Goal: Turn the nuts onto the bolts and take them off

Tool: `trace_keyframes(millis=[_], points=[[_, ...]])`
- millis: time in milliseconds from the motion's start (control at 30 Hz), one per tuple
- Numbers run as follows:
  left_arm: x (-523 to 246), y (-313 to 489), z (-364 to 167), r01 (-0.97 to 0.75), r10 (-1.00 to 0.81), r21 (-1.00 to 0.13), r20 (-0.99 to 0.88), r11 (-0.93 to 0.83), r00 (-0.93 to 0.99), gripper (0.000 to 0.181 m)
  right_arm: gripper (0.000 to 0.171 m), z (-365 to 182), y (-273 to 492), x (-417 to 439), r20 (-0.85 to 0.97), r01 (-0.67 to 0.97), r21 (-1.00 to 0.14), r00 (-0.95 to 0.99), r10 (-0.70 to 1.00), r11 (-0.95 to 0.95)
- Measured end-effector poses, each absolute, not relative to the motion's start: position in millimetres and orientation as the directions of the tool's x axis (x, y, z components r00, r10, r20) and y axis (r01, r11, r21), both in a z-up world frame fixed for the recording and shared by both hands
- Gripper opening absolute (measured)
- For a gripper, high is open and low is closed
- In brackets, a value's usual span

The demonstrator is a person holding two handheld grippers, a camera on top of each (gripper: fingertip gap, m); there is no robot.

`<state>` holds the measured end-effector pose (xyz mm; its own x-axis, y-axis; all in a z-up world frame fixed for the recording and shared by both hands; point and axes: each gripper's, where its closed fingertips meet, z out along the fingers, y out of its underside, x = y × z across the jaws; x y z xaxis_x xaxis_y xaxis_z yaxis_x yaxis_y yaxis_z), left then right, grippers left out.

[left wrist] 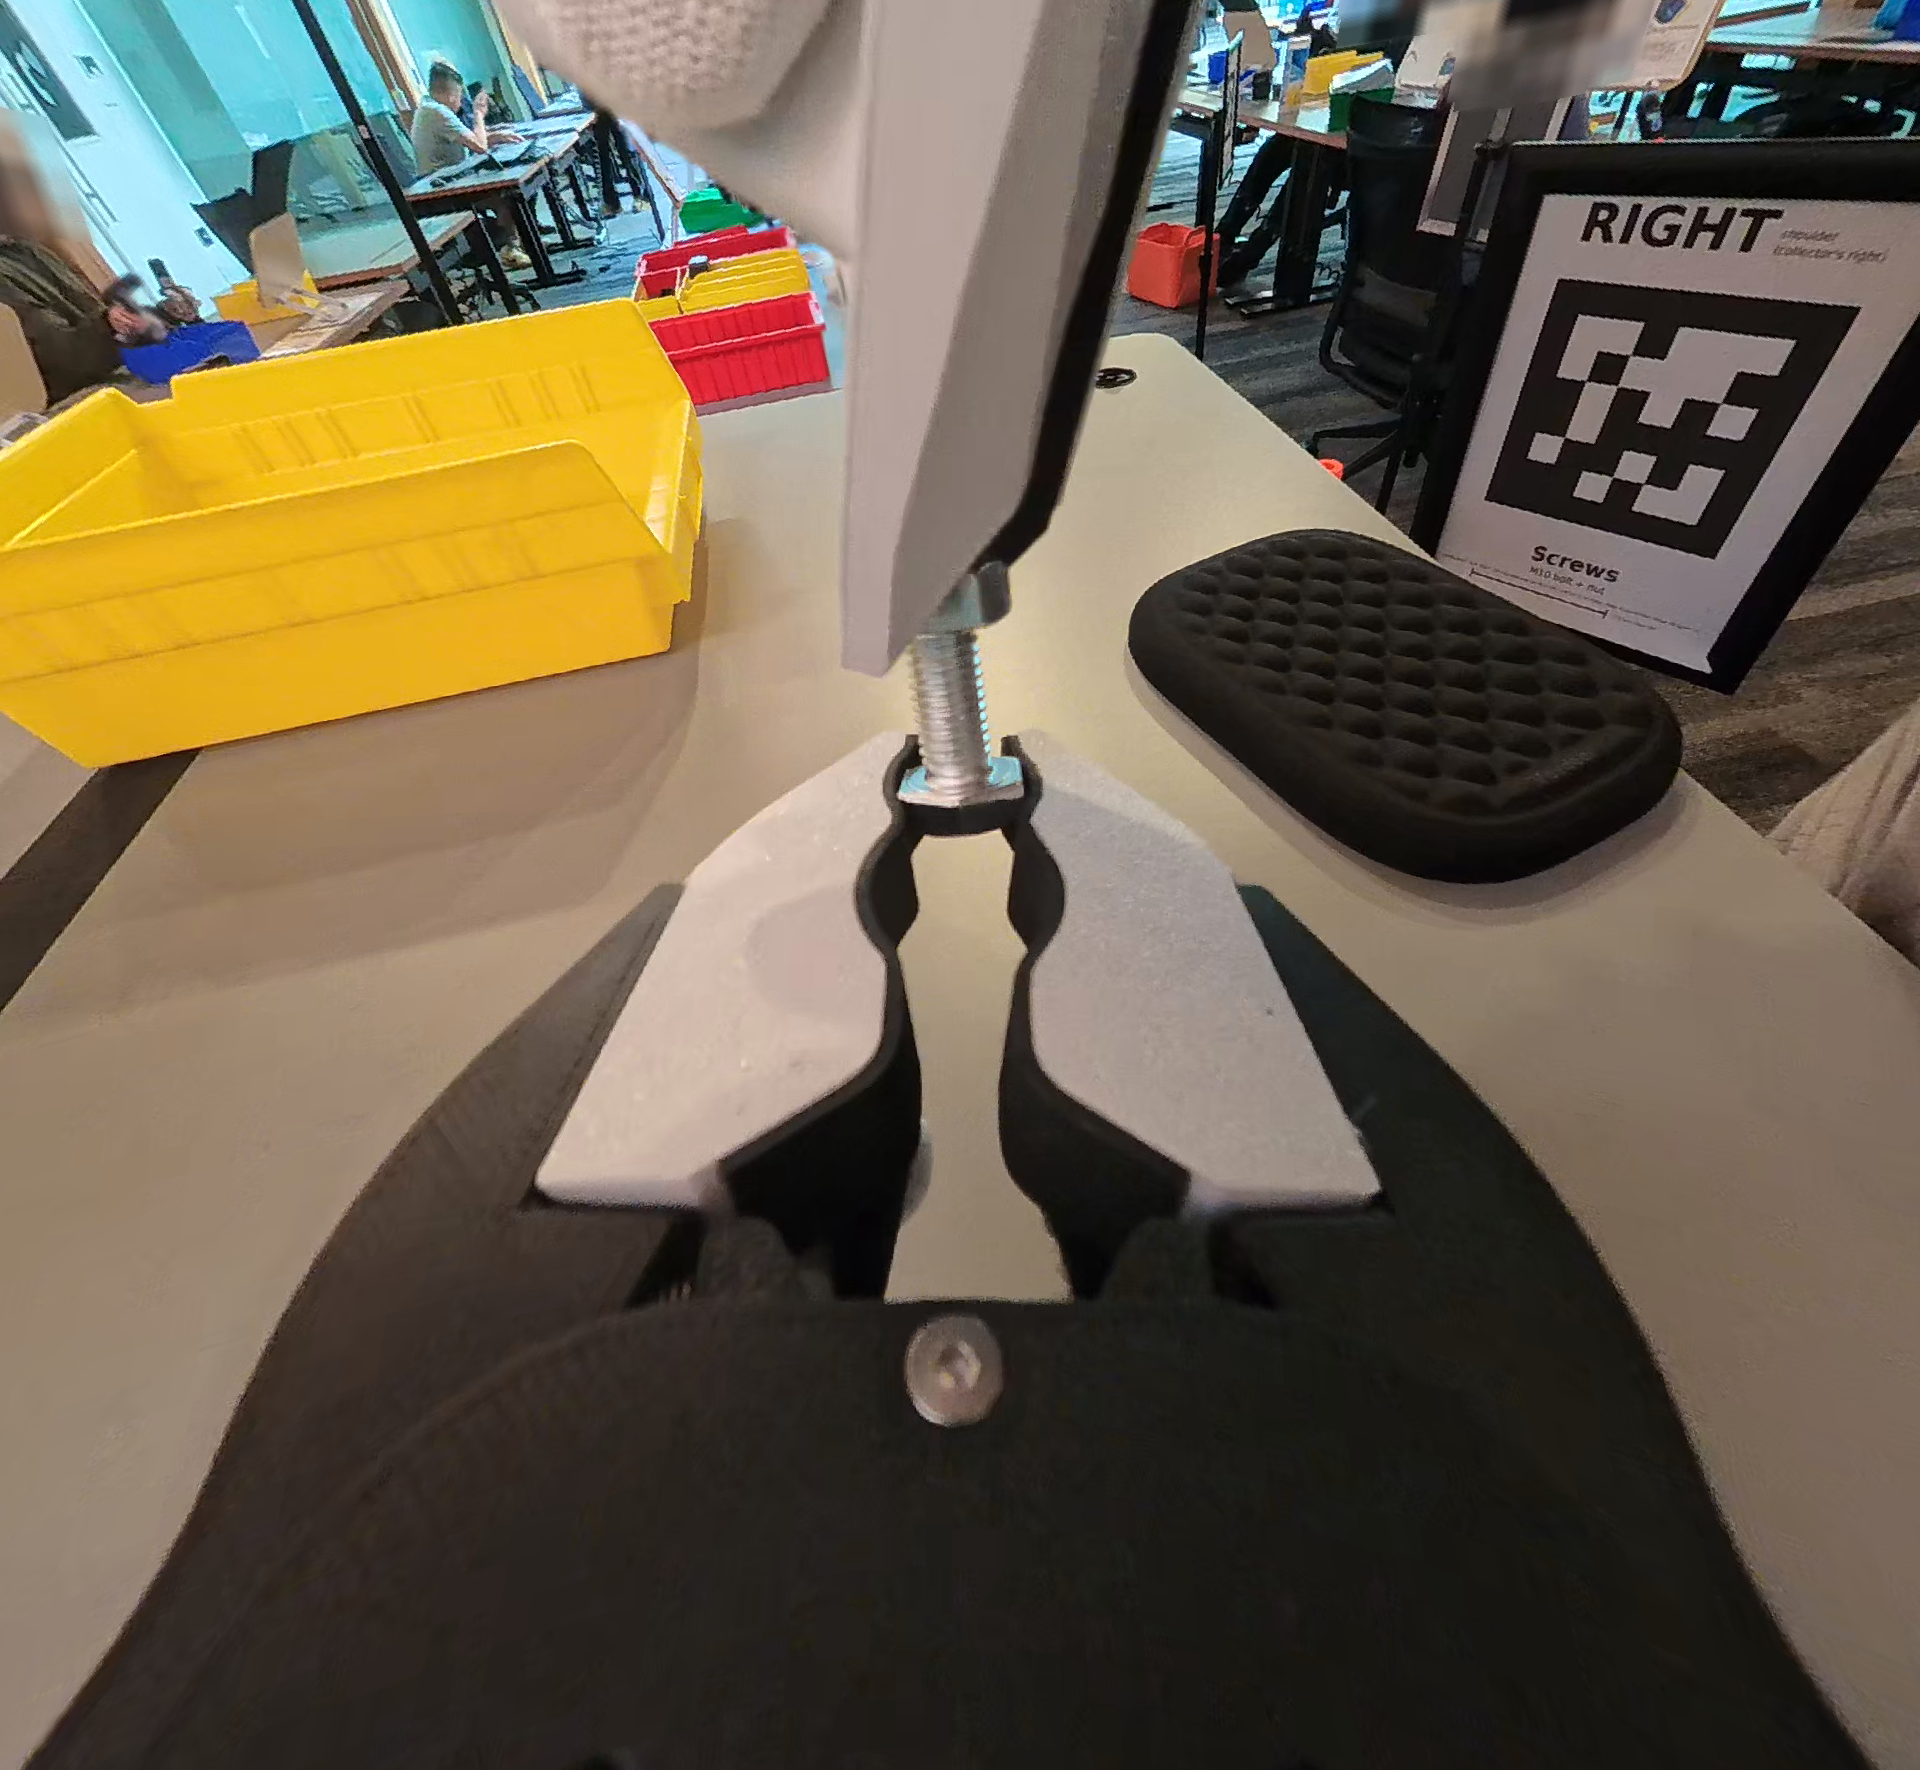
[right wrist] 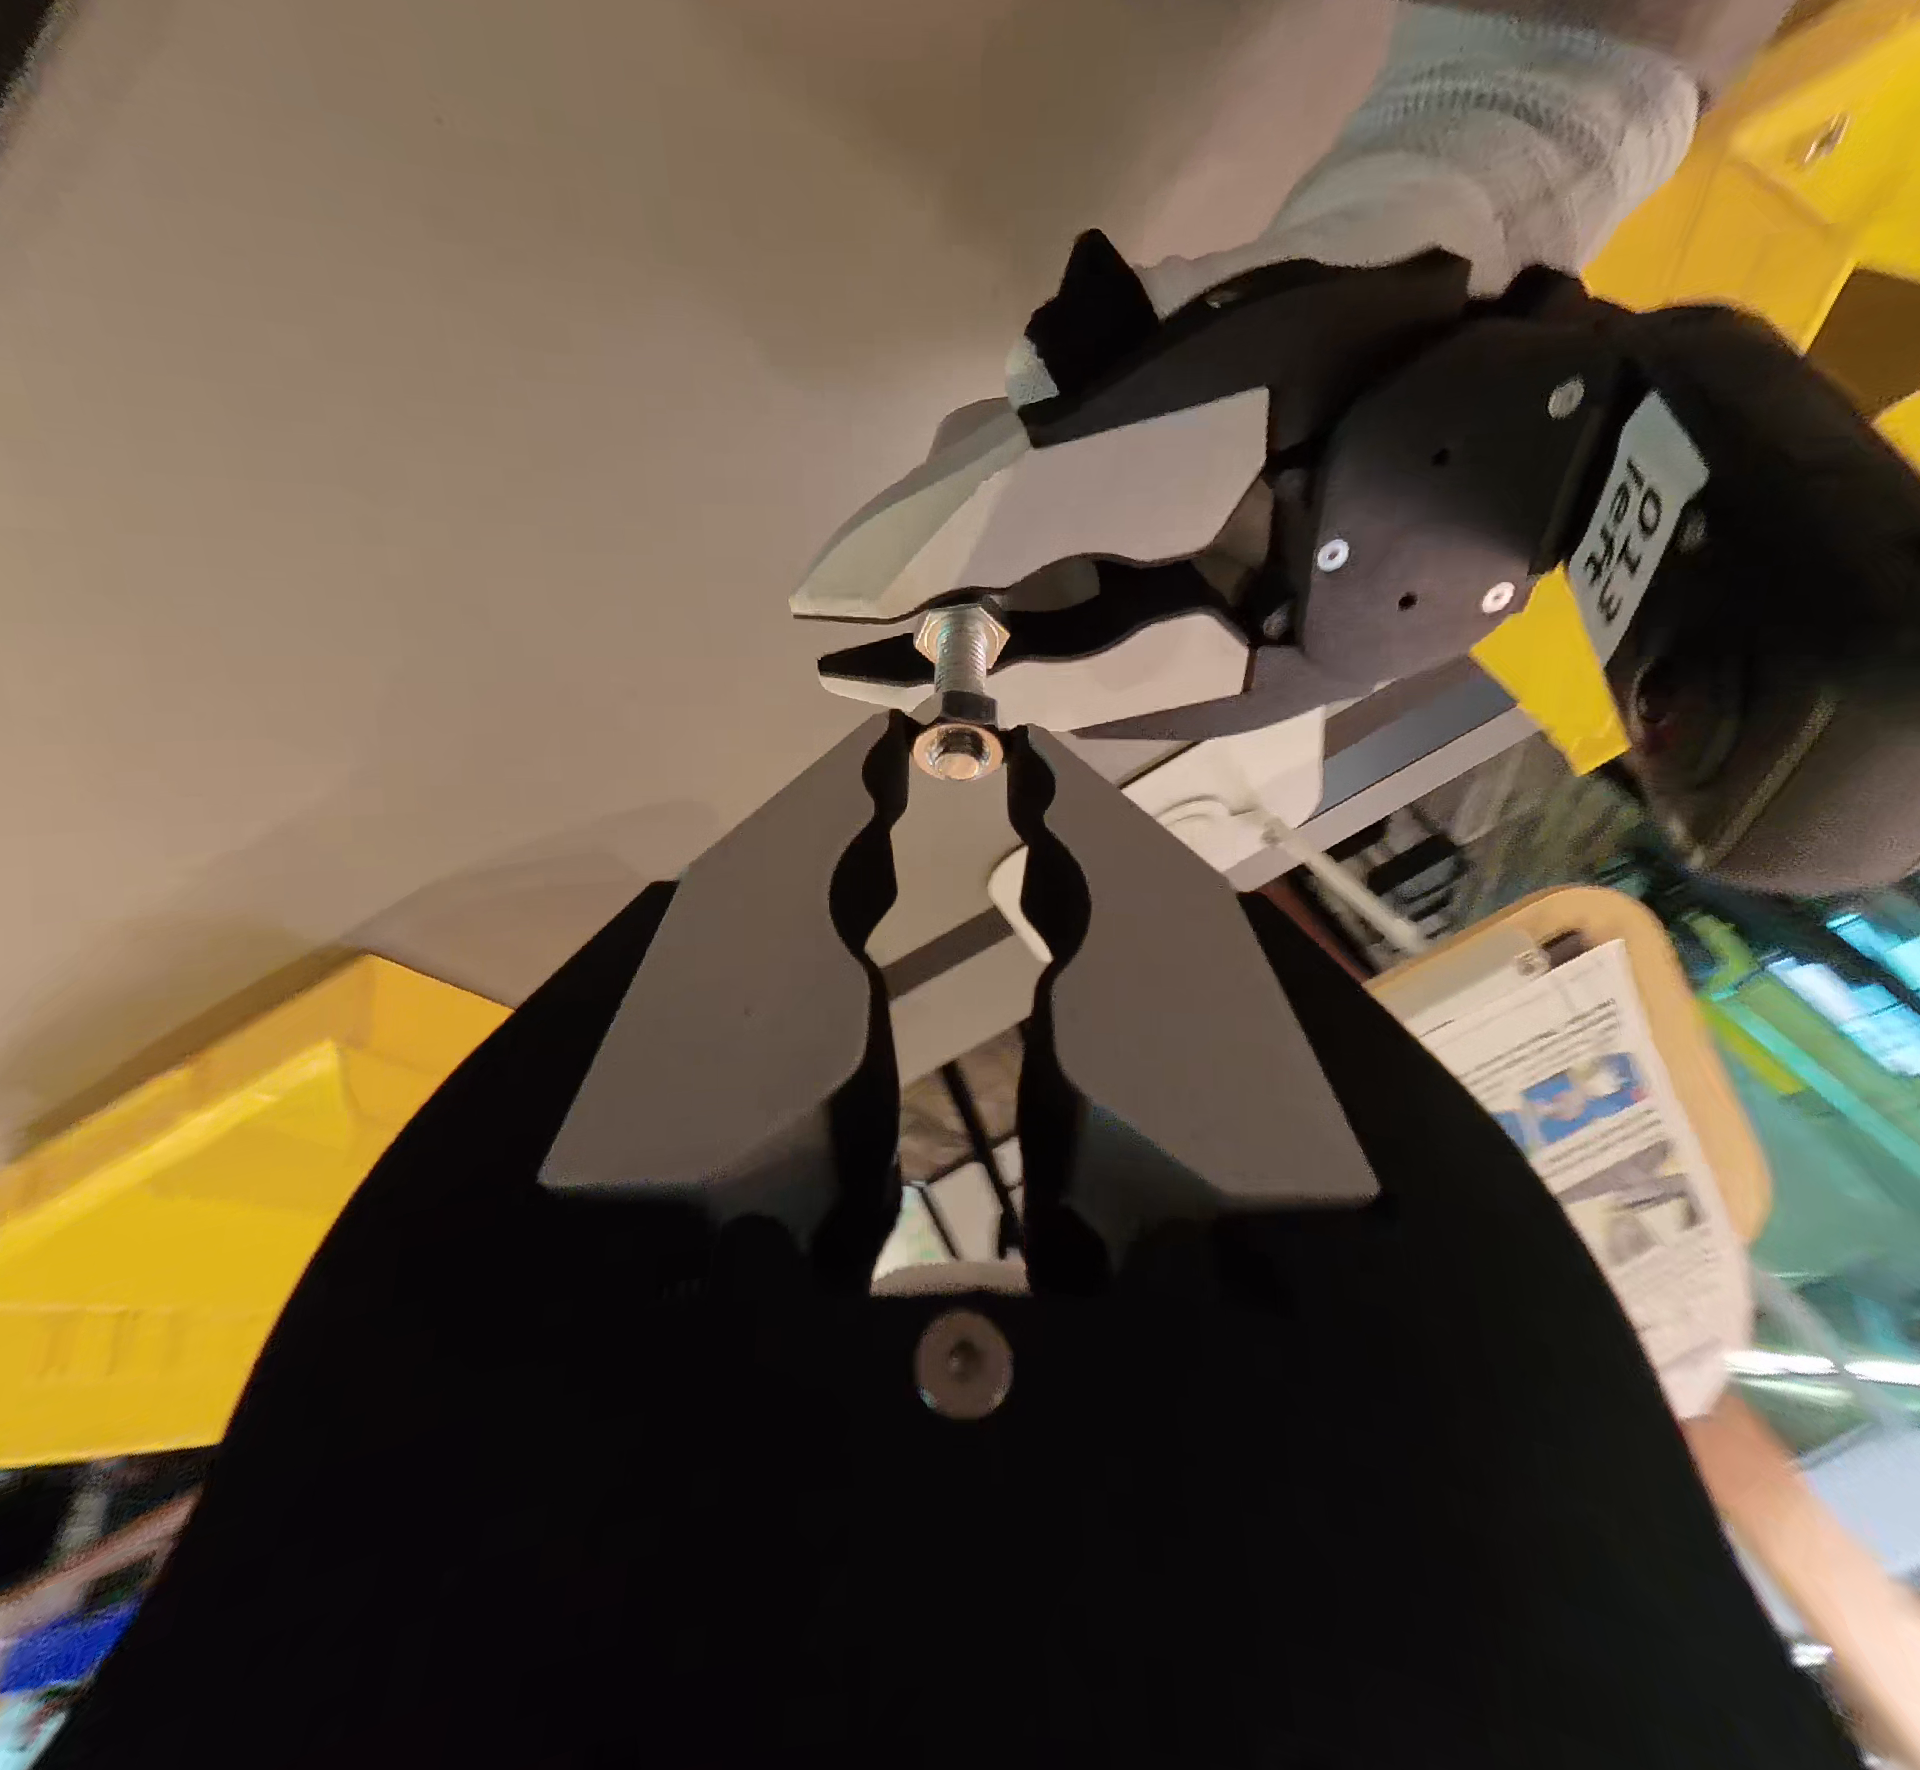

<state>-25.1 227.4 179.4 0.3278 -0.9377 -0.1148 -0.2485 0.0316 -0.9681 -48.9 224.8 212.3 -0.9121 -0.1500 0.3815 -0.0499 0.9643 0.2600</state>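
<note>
A silver bolt (left wrist: 948, 697) stands nearly upright above the beige table (left wrist: 312, 993), with a hex nut (left wrist: 961, 785) on the lower end of its thread. My left gripper (left wrist: 961, 801) is shut on the nut. My right gripper (left wrist: 966, 608) comes down from above, held by a gloved hand, and is shut on the bolt's head (left wrist: 985, 590). In the right wrist view my right gripper (right wrist: 956, 749) clamps the bolt head (right wrist: 956, 752), seen end-on. The thread (right wrist: 954, 671) runs away to the nut (right wrist: 956, 631), held in the left gripper (right wrist: 935, 634).
A yellow bin (left wrist: 343, 515) stands at the left of the table, with red and yellow bins (left wrist: 743, 338) behind it. A black textured pad (left wrist: 1403, 702) lies at the right, and a framed marker sign (left wrist: 1662, 421) stands behind it. People sit at desks far off. Both grippers' tips are close together, under 4 cm apart.
</note>
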Motion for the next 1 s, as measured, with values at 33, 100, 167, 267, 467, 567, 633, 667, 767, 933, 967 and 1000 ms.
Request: trace_keyframes(millis=[33,100,167,267,467,567,633,667,767,933,967,1000], points=[[-26,228,180,-0.245,-0.937,-0.969,-0.112,0.029,0.332,0.013,0.017,213,226,-49,0.389,0.004,0.231,-0.917,-0.088,0.973],[-30,234,180,-0.245,-0.925,-0.969,-0.113,0.022,0.363,0.013,0.017,212,230,-50,0.395,0.187,0.151,-0.912,0.114,0.971],[-33,237,179,-0.248,-0.917,-0.969,-0.113,0.016,0.382,0.013,0.017,210,233,-50,0.376,0.401,0.051,-0.856,0.355,0.914],[-34,241,178,-0.257,-0.908,-0.966,-0.121,0.015,0.402,0.013,0.016,206,235,-46,0.3,0.689,-0.067,-0.676,0.673,0.722],[-33,243,179,-0.248,-0.901,-0.969,-0.118,0.012,0.417,0.013,0.017,207,229,-46,-0.11,0.959,-0.273,-0.108,0.988,0.074],[-34,243,179,-0.237,-0.904,-0.972,-0.109,0.008,0.414,0.013,0.027,207,234,-48,-0.04,0.941,-0.301,-0.176,0.984,0.156],[-34,242,183,-0.223,-0.905,-0.975,-0.105,0.011,0.412,0.013,0.045,215,233,-55,0.05,0.885,-0.347,-0.313,0.949,0.31],[-34,241,183,-0.218,-0.907,-0.976,-0.101,0.01,0.409,0.013,0.05,221,237,-58,0.137,0.85,-0.341,-0.378,0.916,0.402],[-34,240,187,-0.181,-0.914,-0.984,-0.072,-0.002,0.4,0.013,0.052,237,242,-65,0.413,0.652,-0.224,-0.61,0.676,0.725],[-31,230,196,-0.097,-0.943,-0.995,-0.006,-0.028,0.334,0.013,0.047,239,228,-61,0.546,0.257,0.074,-0.819,0.176,0.964],[-31,228,199,-0.079,-0.947,-0.996,0.002,-0.028,0.322,0.013,0.046,237,226,-60,0.542,0.204,0.103,-0.832,0.117,0.974],[-30,226,201,-0.068,-0.951,-0.997,0.005,-0.028,0.309,0.013,0.045,234,226,-58,0.528,0.17,0.132,-0.846,0.076,0.977]])
